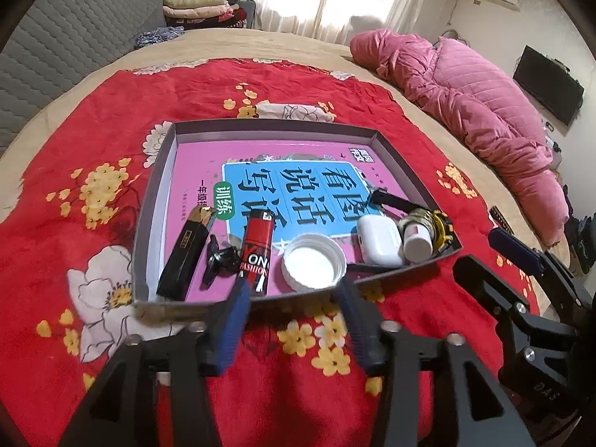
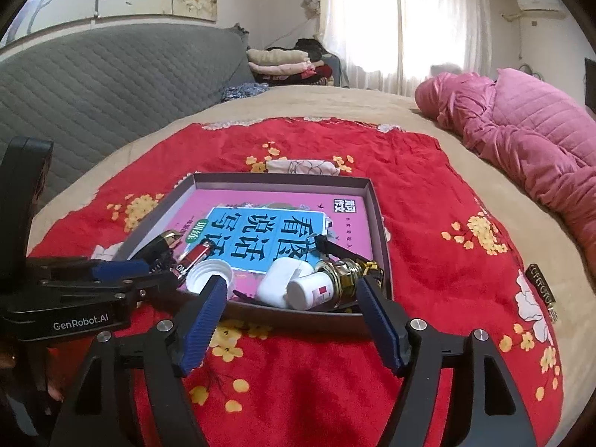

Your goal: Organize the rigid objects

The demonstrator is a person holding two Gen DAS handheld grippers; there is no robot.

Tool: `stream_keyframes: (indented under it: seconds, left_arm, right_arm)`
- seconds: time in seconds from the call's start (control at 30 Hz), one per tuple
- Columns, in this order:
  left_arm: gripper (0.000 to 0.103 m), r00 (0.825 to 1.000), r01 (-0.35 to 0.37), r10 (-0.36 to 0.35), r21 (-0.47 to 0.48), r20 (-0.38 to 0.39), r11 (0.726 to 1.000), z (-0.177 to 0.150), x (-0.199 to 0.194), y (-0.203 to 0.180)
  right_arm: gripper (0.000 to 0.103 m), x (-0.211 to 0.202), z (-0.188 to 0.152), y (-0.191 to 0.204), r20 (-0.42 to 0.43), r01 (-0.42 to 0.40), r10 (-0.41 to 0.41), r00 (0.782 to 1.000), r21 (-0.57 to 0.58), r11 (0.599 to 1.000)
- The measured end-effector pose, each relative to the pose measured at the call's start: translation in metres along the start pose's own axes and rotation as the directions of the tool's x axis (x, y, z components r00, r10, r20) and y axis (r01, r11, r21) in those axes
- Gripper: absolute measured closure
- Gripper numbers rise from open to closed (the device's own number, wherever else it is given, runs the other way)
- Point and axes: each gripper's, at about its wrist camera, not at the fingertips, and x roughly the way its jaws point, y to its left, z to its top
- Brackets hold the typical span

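A grey shallow box (image 1: 156, 171) (image 2: 378, 201) lies on a red floral blanket, lined with a pink book. Along its near edge lie a black-and-gold tube (image 1: 184, 257), a small black piece (image 1: 219, 259), a red lighter (image 1: 257, 251) (image 2: 193, 257), a white cap (image 1: 314, 262) (image 2: 208, 273), a white earbud case (image 1: 378, 240) (image 2: 279, 283), a white bottle (image 1: 417, 240) (image 2: 311, 292) and a brass-and-yellow item (image 2: 346, 277). My left gripper (image 1: 294, 290) is open and empty at the box's near edge. My right gripper (image 2: 290, 287) is open and empty, just before the box.
A small dark object with gold lettering (image 2: 542, 290) lies on the blanket to the right of the box. A pink quilted jacket (image 1: 473, 104) lies on the bed at the right. A grey padded headboard (image 2: 93, 82) and folded clothes (image 2: 283, 63) stand behind.
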Motion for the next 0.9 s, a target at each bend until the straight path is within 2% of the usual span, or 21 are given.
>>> stream_keyframes:
  seconds: [0.03,0.2,0.37,0.9]
  left_arm:
    - [0.037,1.0,-0.016,0.016,0.006,0.003,1.0,-0.001,-0.003,-0.002]
    - [0.037,0.997,-0.067,0.066,0.022,0.051,0.998,-0.003,-0.023,-0.009]
    - [0.037,0.992,-0.091,0.086,0.047,0.092,0.995,-0.01,-0.044,-0.018]
    - [0.037,0.986,-0.142,0.138,0.04,0.091,0.989,-0.034,-0.079,-0.025]
  right_arm:
    - [0.028,-0.003,0.0,0.001,0.003,-0.002,0.002,1.0,0.003,1.0]
    - [0.027,-0.017,-0.003,0.009,0.02,0.023,-0.023,1.0,-0.004,1.0]
    - [0.027,-0.031,-0.007,0.015,0.034,0.034,-0.034,0.999,-0.005,0.999]
    - [0.027,-0.068,-0.023,0.023,0.069,0.012,-0.011,0.998,-0.02,1.0]
